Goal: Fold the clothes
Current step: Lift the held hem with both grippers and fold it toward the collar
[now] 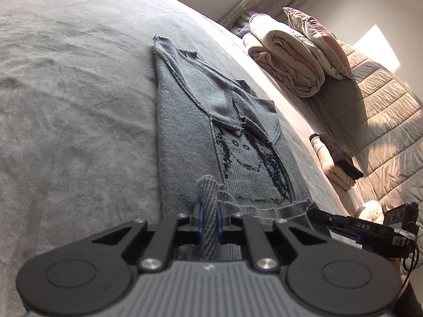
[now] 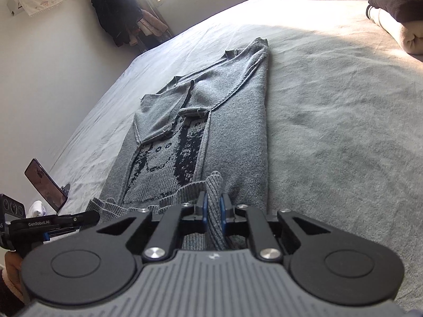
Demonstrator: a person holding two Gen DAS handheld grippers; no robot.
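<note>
A grey knitted sweater (image 1: 185,137) with a dark pixel pattern lies lengthwise on the bed, its sleeves folded in over the body. It also shows in the right wrist view (image 2: 232,121). My left gripper (image 1: 208,215) is shut on the ribbed hem (image 1: 208,206) at the sweater's near left corner. My right gripper (image 2: 212,208) is shut on the ribbed hem (image 2: 215,185) at the near right corner. The right gripper also shows in the left wrist view (image 1: 317,216), and the left gripper in the right wrist view (image 2: 92,215). The hem is lifted slightly between them.
The grey bed sheet (image 1: 66,105) spreads around the sweater. A rolled quilt (image 1: 285,58) and a pillow (image 1: 314,34) lie at the far right, with folded clothes (image 1: 335,158) nearer. A phone (image 2: 45,185) stands at the bed's left edge. Dark clothes (image 2: 113,10) hang by the wall.
</note>
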